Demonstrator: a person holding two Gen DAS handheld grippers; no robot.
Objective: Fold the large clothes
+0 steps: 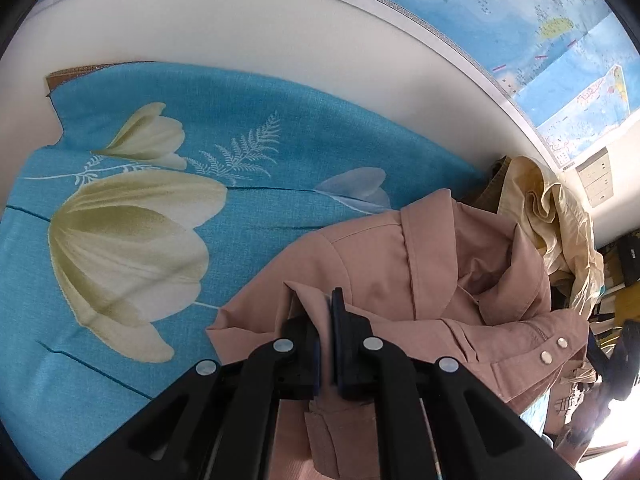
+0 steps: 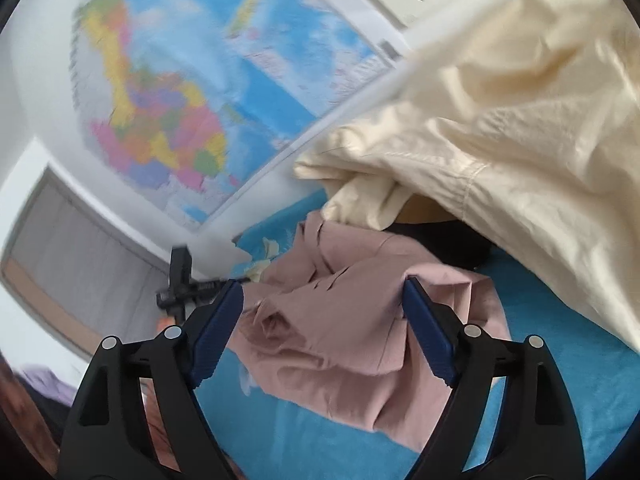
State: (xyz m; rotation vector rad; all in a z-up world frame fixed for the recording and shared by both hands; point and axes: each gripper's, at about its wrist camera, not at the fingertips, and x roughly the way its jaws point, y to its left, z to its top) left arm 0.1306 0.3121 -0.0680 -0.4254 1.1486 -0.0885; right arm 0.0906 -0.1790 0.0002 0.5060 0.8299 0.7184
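Note:
A dusty-pink jacket (image 1: 448,280) with snap buttons lies crumpled on a blue bed sheet with large cream tulips (image 1: 132,216). My left gripper (image 1: 326,320) is shut on a fold of the pink jacket's edge. In the right wrist view the same pink jacket (image 2: 340,320) lies bunched on the blue sheet (image 2: 304,436). My right gripper (image 2: 322,300) is open, its blue-padded fingers (image 2: 218,332) spread on either side of the bunched pink cloth, holding nothing. The right view is motion-blurred.
A cream garment (image 1: 560,216) is piled at the jacket's far side, and fills the upper right of the right wrist view (image 2: 520,128). A white wall with a large map (image 2: 168,92) runs along the bed. Dark clutter (image 1: 624,264) lies at the right.

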